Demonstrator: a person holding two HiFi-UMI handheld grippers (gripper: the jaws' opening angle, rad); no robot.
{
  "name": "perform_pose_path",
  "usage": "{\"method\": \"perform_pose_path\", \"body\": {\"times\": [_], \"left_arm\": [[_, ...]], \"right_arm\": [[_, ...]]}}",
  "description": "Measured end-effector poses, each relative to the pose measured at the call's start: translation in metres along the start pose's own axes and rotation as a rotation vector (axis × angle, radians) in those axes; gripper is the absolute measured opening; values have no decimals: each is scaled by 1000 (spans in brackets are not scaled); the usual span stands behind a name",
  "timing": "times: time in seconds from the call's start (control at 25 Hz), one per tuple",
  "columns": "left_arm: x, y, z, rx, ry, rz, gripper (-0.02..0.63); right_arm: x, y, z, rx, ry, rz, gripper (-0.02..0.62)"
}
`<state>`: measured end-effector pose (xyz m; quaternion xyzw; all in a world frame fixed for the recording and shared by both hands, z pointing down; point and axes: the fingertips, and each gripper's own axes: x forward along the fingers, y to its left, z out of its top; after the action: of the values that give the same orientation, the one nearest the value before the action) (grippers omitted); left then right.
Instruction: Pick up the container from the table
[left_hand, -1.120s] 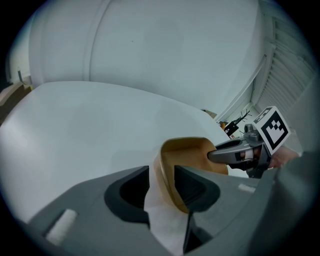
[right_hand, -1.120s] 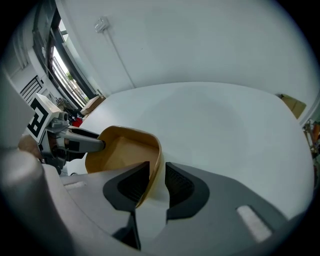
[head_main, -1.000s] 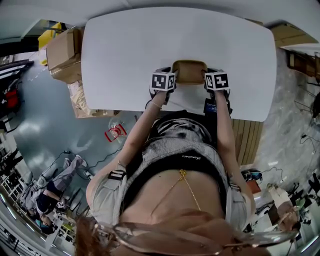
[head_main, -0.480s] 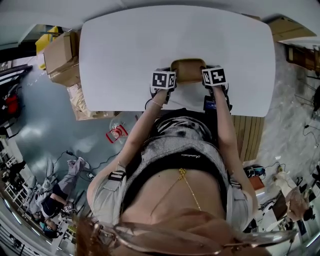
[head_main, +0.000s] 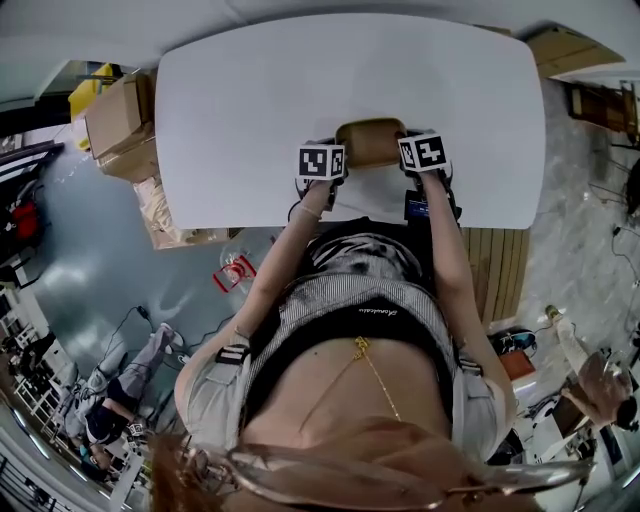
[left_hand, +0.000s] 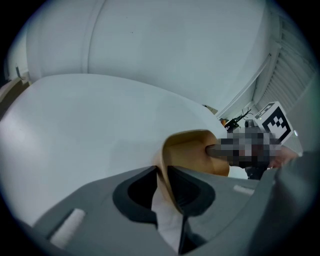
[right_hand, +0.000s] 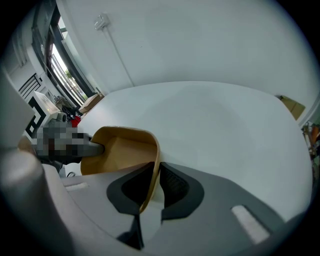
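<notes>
Tools in both hands clamp one shallow, tan, round-cornered plastic container (head_main: 372, 142) from opposite sides. It lies near the front edge of a white table (head_main: 250, 100) with rounded corners, directly ahead of the person's body. In the head view the left tool (head_main: 332, 168) is at the container's left end and the right tool (head_main: 414, 158) at its right end. Each carries a black-and-white marker cube (head_main: 322, 161) on top, and the person's forearms reach forward to them.

In the left gripper view the two dark jaws are drawn together on the thin left wall of the container (left_hand: 192, 150). One jaw is inside the rim and the other outside, so this tool is clenched on the wall. The tan hollow opens beyond the jaws, and a finger of the other tool comes over the far wall into it.

The right gripper view shows the same from the other end. Its jaws pinch the right wall of the container (right_hand: 125, 150), which runs down between them at a slight slant, and this tool too grasps the container firmly. The left tool's finger shows at the opposite wall.

The container seems to rest on the tabletop or just above it; no view shows its underside well enough to say which. The white surface around it is bare in both gripper views.

Off the table's left side, brown cardboard boxes (head_main: 120, 110) stand on the grey floor.
</notes>
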<state>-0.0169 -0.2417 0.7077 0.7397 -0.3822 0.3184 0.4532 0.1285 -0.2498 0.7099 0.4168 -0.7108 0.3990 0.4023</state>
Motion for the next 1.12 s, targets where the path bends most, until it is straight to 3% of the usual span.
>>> {"method": "perform_pose_path", "body": {"times": [1.12], "left_arm": [[-51,-28,28,52,-105,14,71]], "right_arm": [[-51,11,18,-35,-91,-1,63]]}}
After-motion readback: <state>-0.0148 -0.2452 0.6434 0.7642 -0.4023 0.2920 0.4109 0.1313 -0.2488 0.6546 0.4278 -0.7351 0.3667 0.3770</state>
